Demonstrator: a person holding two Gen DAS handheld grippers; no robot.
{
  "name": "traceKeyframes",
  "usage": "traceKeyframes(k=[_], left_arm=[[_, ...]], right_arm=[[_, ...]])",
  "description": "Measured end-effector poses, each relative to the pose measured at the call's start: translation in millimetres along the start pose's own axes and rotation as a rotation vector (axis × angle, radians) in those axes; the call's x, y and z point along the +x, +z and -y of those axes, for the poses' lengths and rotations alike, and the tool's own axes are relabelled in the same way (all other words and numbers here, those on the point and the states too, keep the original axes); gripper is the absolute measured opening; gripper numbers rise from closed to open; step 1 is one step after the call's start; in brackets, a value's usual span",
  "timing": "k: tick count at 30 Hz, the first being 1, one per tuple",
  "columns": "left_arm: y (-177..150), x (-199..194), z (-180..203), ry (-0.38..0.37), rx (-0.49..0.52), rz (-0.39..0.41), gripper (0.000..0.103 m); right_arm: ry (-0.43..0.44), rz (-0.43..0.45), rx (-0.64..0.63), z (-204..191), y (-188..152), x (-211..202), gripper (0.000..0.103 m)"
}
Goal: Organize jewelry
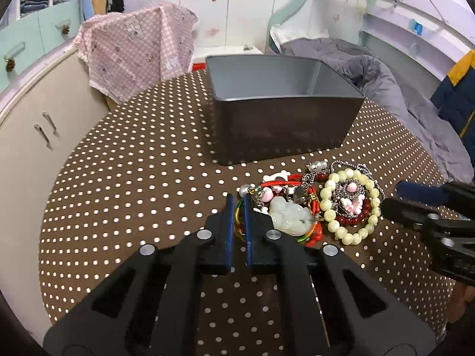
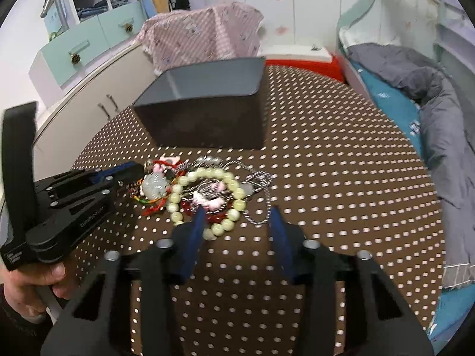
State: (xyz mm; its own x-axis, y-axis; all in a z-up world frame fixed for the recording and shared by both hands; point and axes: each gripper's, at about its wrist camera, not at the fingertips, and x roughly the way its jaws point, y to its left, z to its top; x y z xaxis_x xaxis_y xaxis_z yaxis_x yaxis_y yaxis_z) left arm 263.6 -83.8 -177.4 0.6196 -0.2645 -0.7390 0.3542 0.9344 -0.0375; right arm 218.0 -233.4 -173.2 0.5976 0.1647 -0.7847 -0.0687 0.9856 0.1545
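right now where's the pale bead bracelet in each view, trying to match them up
Left wrist view: pale bead bracelet lies right of centre on the dotted tablecloth, right of the left gripper.
Right wrist view: the bracelet lies centre-left, just ahead of the right gripper.
Shared landmark: the grey box stands behind the jewelry in both.

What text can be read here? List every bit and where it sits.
Left gripper, side: white lettering, too blurred to read.
Its handle, base: small white label, too blurred to read.
No other text shows.
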Motion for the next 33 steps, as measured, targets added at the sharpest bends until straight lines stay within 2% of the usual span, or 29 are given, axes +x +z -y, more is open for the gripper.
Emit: traceKeyframes(k=[1, 3, 7, 15, 19, 21, 24, 25, 26, 27, 28, 33], left_arm=[[-3, -5, -1, -0.009, -0.008, 0.006, 0.004], [-7, -13, 0, -0.01, -0.013, 0.021, 0.004], [-11, -26, -12, -0.011, -0.037, 0.052, 0.004], [-12, -61, -22, 0.007, -0.064, 0.13, 0.003], [-12, -79, -19, 0.011, -0.033, 0.17, 0.003], [-13, -72, -14, 0.015, 0.016, 0.148, 0.004], [-14, -51, -12, 0.027, 0.03, 0.108, 0.006], [-14, -44, -15, 0.023, 0.018, 0.089, 0.012], [-16, -40, -20, 0.024, 0.007, 0.085, 0.048], [-17, -37, -23, 0.045, -0.01, 0.108, 0.088], [-18, -37, -25, 0.065, -0.014, 0.138, 0.092], [-14, -26, -33, 0.083, -0.013, 0.117, 0.091]], right_arm=[[0.005, -0.018, -0.001, -1, 0, 6, 0.018], [0.01, -0.023, -0.02, -5, -1, 9, 0.01], [0.015, 0.003, -0.036, -7, -4, 0, 0.007], [0.044, 0.108, -0.069, -1, -1, -43, 0.007], [0.048, 0.153, -0.111, -3, 1, -61, 0.007], [0.042, 0.171, -0.127, -6, 2, -66, 0.007], [0.039, 0.168, -0.125, -12, -3, -62, 0.007], [0.039, 0.166, -0.124, -14, -6, -59, 0.007], [0.044, 0.163, -0.121, -14, -9, -57, 0.007], [0.048, 0.163, -0.119, -14, -10, -57, 0.007], [0.052, 0.162, -0.116, -14, -11, -57, 0.007], [0.076, 0.154, -0.112, -17, -13, -52, 0.007]])
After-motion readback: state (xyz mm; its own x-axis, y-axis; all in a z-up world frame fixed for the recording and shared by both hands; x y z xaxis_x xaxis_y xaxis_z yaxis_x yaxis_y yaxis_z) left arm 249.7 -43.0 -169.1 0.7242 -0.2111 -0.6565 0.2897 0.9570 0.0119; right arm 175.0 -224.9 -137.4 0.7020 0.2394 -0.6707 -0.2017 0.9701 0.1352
